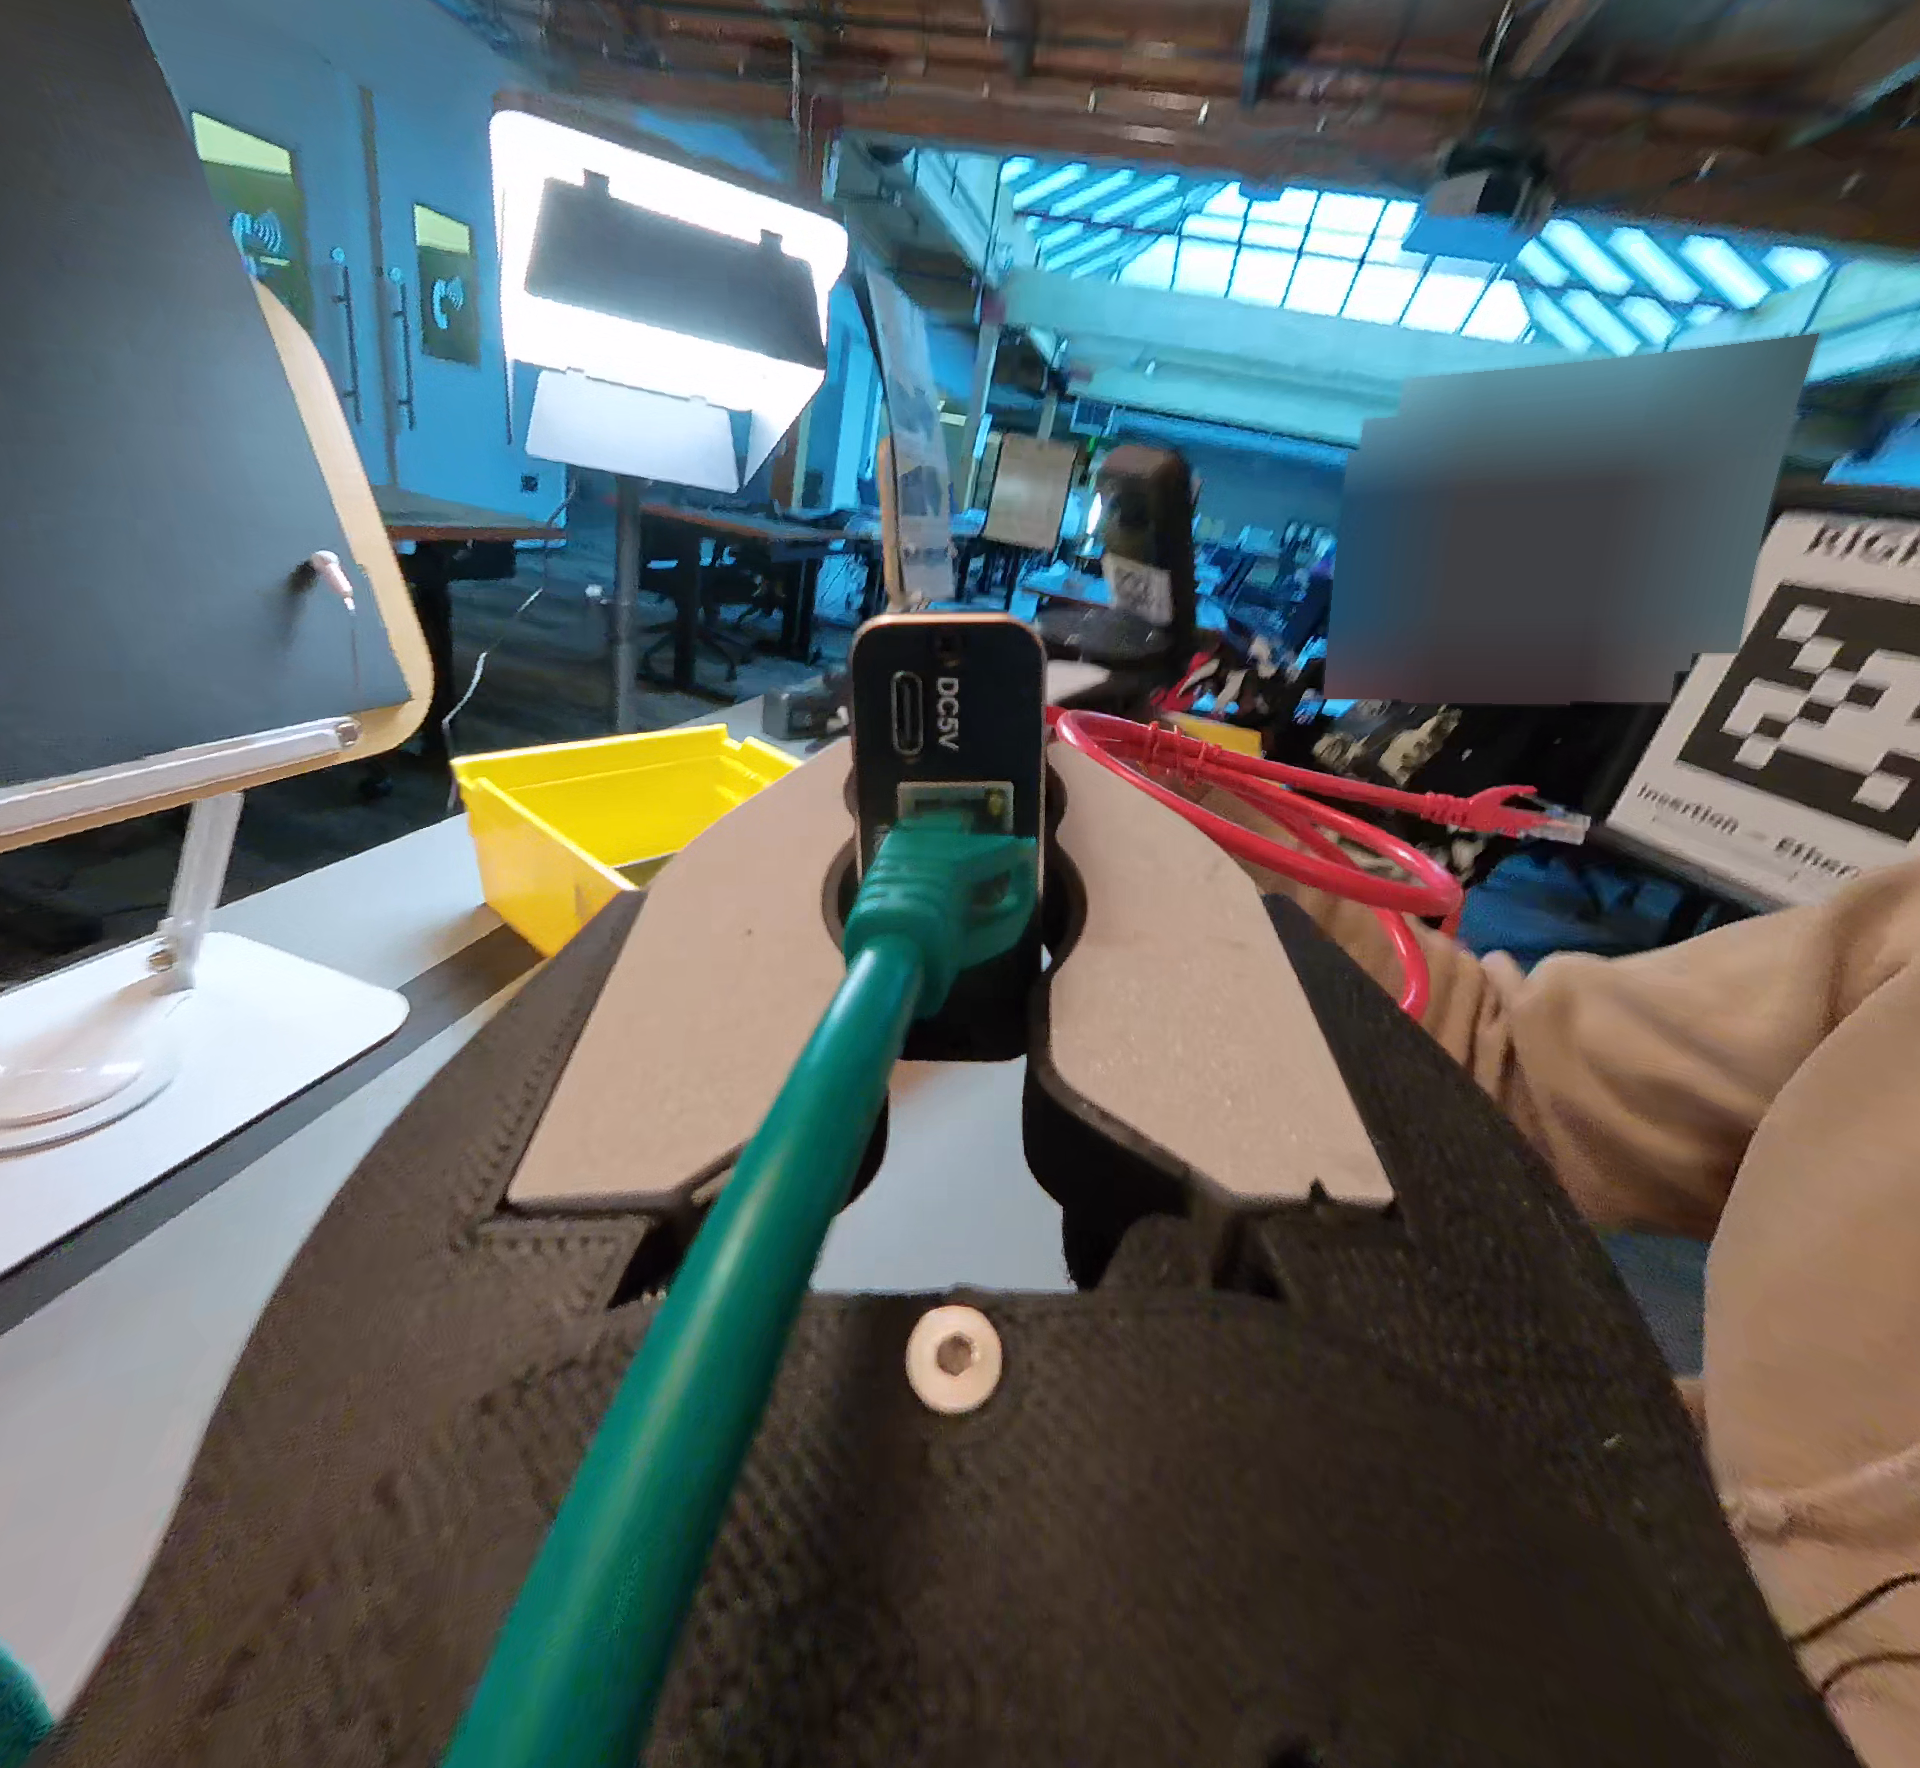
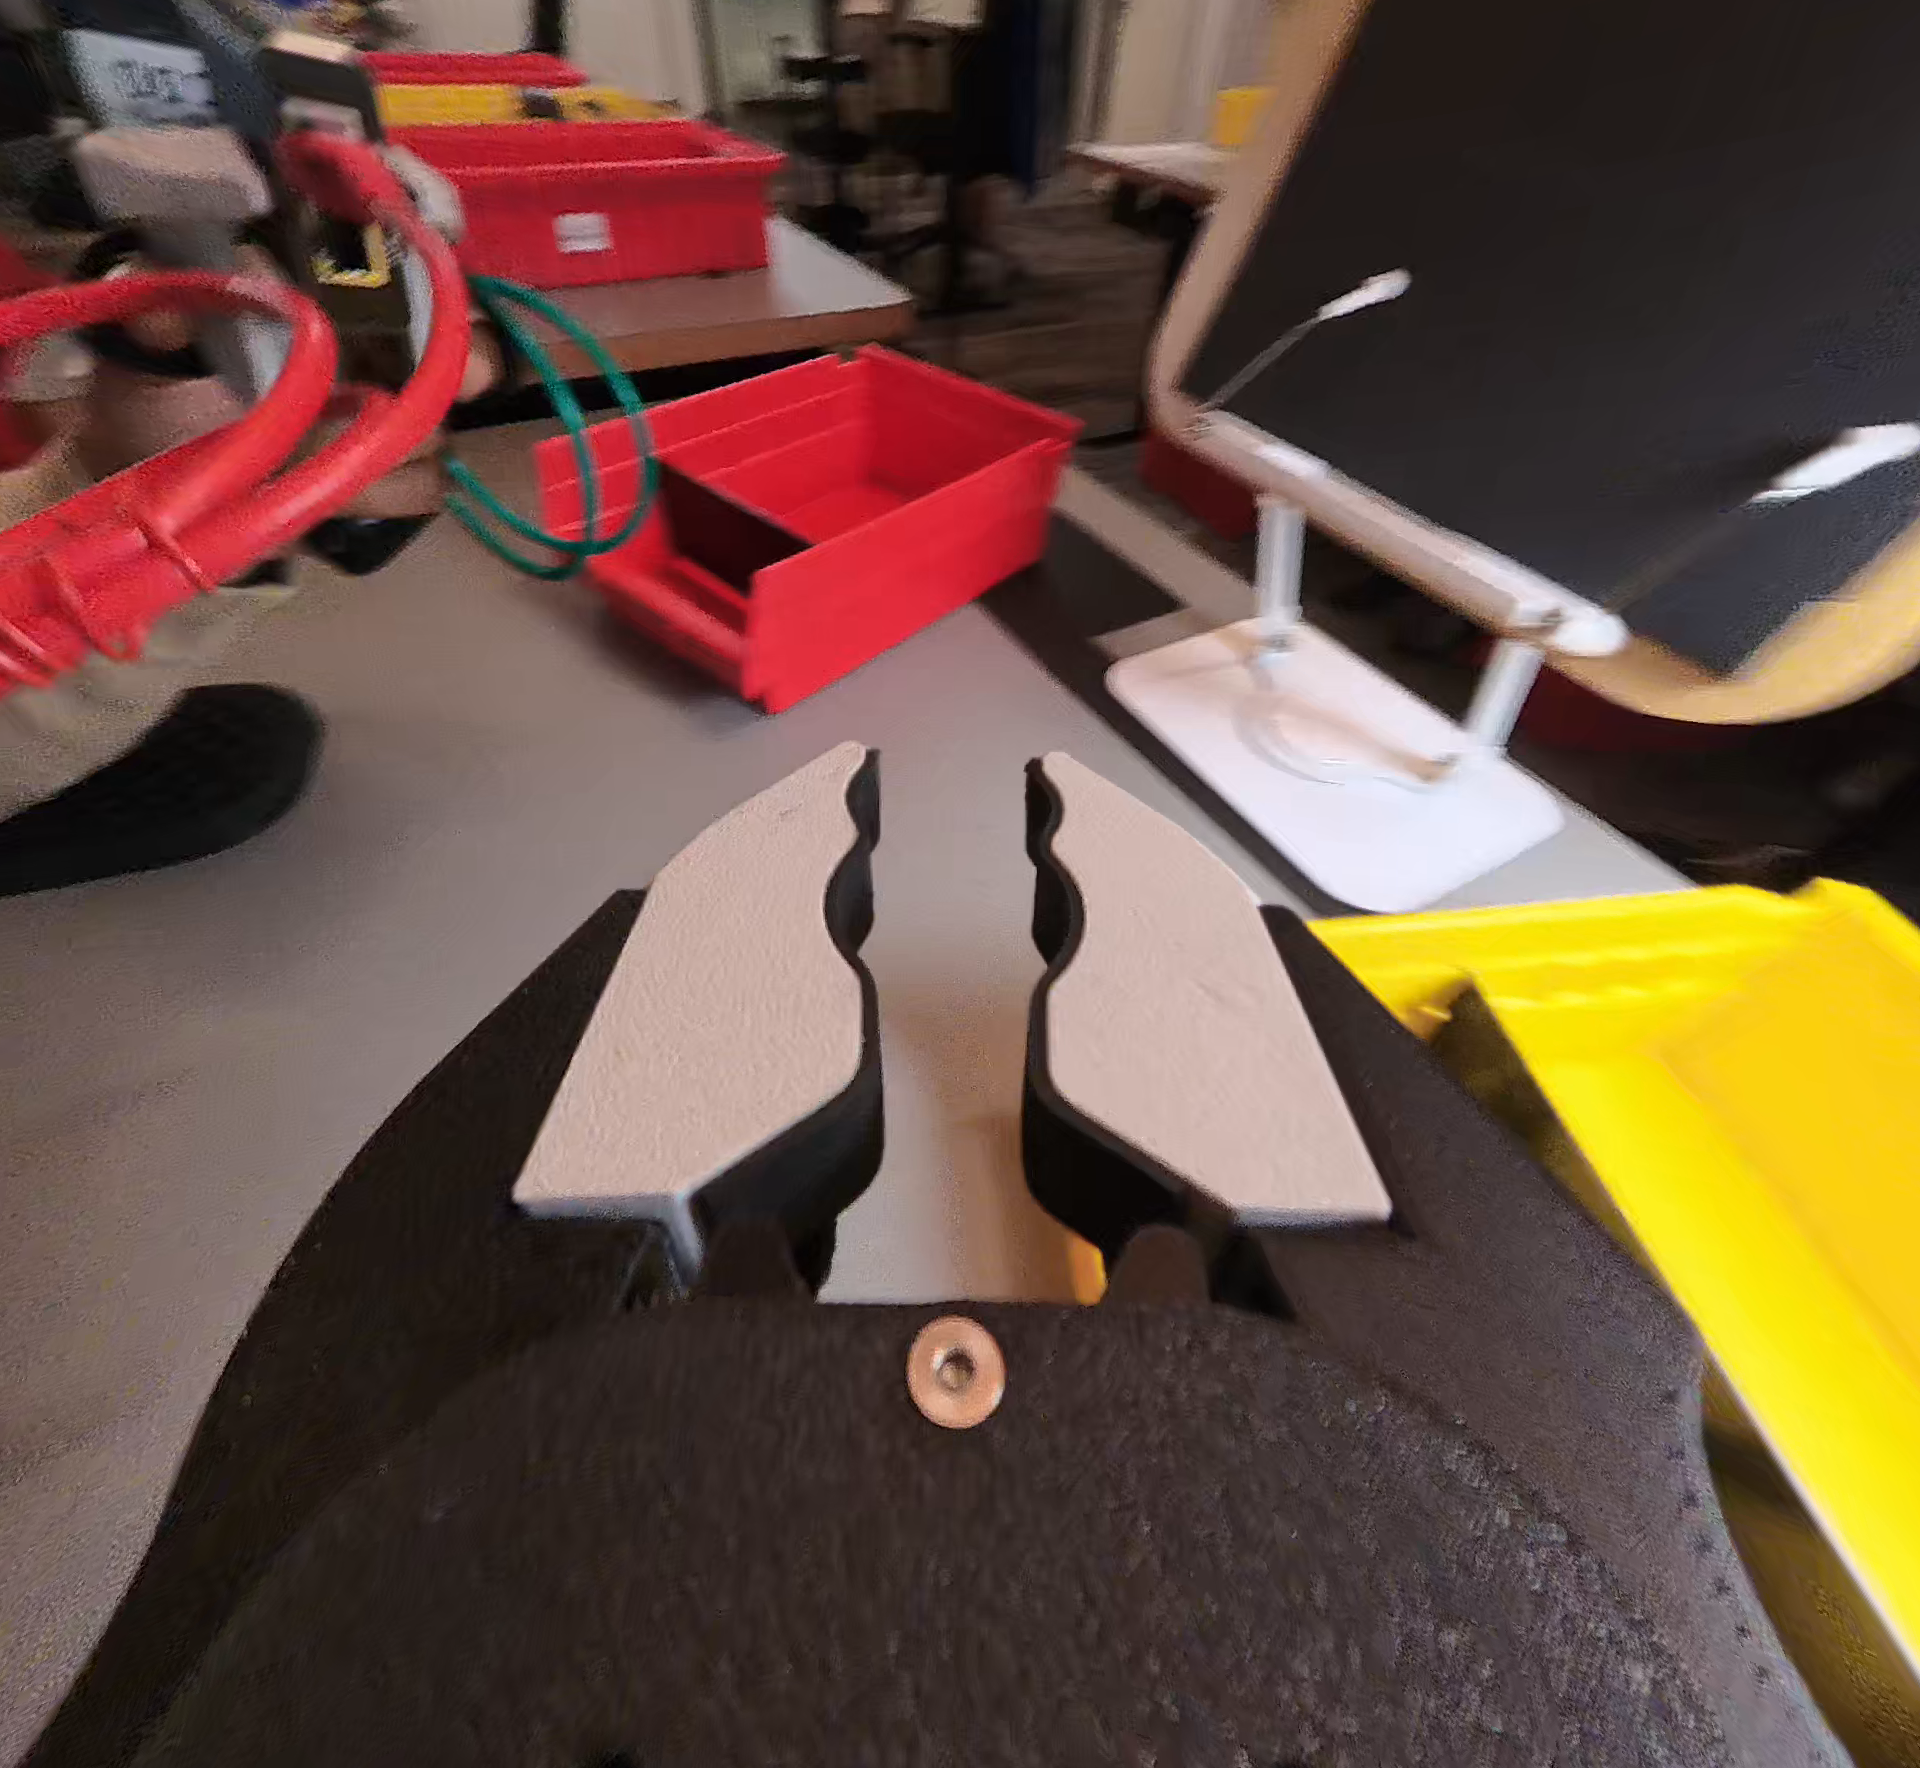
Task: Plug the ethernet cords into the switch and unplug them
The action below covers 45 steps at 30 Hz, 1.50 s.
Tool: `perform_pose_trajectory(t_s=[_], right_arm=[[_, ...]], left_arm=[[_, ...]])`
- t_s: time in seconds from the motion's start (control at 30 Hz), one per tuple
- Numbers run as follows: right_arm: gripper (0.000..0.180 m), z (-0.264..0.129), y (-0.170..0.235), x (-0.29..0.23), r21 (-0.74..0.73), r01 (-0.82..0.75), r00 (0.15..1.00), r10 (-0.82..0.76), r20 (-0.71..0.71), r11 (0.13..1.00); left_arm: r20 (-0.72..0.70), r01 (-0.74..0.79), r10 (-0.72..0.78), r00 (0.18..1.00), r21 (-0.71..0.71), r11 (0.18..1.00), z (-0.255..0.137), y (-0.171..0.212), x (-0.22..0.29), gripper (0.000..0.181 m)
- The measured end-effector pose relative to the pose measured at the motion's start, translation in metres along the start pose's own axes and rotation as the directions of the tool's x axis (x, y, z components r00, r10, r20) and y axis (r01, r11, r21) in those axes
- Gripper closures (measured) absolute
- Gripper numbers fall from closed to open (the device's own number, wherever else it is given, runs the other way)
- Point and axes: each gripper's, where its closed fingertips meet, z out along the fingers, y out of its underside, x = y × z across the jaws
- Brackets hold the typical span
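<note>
Grey table [image 2: 436, 887]: left tool [image 1: 948, 845] clamps switch [image 1: 945, 710]; right tool [image 2: 952, 804] apart, empty.

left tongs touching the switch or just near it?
Touching. The left wrist view shows the left tongs shut on the switch, both pads pressed against its sides with no gap, green cord plugged in.

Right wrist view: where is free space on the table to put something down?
Bare grey table lies ahead of the open right gripper, bordered by the red bin, white stand base and yellow bin. Far left is crowded with red cable.
</note>
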Motion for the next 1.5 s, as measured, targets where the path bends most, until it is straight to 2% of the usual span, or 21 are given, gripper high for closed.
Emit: perform_pose_trajectory(t_s=[0.13, 0.2, 0.27, 0.4, 0.5, 0.67, 0.73, 0.87, 1.07, 1.27, 1.37, 1.5], right_arm=[[0.154, 0.053, 0.019, -0.059, -0.038, -0.062, 0.959, 0.07, 0.274, 0.997], [0.154, 0.07, 0.016, -0.094, -0.015, -0.083, 0.915, 0.082, 0.396, 0.996], [0.152, 0.075, 0.003, -0.12, 0.046, -0.077, 0.889, 0.048, 0.456, 0.996], [0.152, 0.065, -0.029, -0.134, 0.177, -0.105, 0.897, 0.016, 0.441, 0.979], [0.152, 0.057, -0.039, -0.144, 0.194, -0.151, 0.869, 0.037, 0.494, 0.969], [0.148, 0.048, -0.054, -0.148, 0.276, -0.219, 0.843, 0.039, 0.537, 0.936], [0.157, 0.043, -0.06, -0.142, 0.308, -0.26, 0.843, 0.06, 0.535, 0.915], [0.164, 0.039, -0.06, -0.137, 0.309, -0.272, 0.838, 0.067, 0.541, 0.911], [0.165, 0.037, -0.059, -0.141, 0.308, -0.217, 0.848, 0.023, 0.529, 0.926], [0.164, 0.039, -0.06, -0.149, 0.261, -0.228, 0.842, 0.055, 0.537, 0.938], [0.16, 0.038, -0.06, -0.144, 0.278, -0.199, 0.864, 0.035, 0.502, 0.94], [0.16, 0.037, -0.061, -0.146, 0.268, -0.24, 0.844, 0.064, 0.533, 0.933]], left_arm=[[-0.042, 0.096, -0.092, 0.995, 0.126, 0.987, 0.002, -0.005, 0.0, 0.154], [-0.06, 0.138, -0.13, 0.99, 0.157, 0.978, 0.001, -0.006, -0.002, 0.154], [-0.063, 0.155, -0.147, 0.987, 0.153, 0.976, 0.001, -0.004, -0.005, 0.154], [-0.062, 0.083, -0.078, 0.995, 0.092, 0.992, 0.01, 0.007, 0.005, 0.154], [-0.088, 0.013, -0.01, 0.996, 0.032, 0.999, 0.021, 0.02, 0.021, 0.154], [-0.142, 0.017, -0.015, 0.99, 0.008, 1.0, 0.03, 0.03, 0.036, 0.154], [-0.13, 0.012, -0.012, 0.991, -0.003, 1.0, 0.032, 0.033, 0.036, 0.154], [-0.117, -0.011, 0.008, 0.993, -0.028, 1.0, 0.034, 0.038, 0.036, 0.153], [-0.118, -0.059, 0.052, 0.992, -0.049, 0.997, 0.03, 0.033, 0.037, 0.151], [-0.126, -0.12, 0.106, 0.986, -0.112, 0.986, 0.023, 0.025, 0.043, 0.152], [-0.094, -0.1, 0.095, 0.991, -0.049, 0.994, 0.018, 0.008, 0.042, 0.154], [-0.104, -0.062, 0.061, 0.993, -0.001, 0.998, 0.016, 0.002, 0.04, 0.153]])
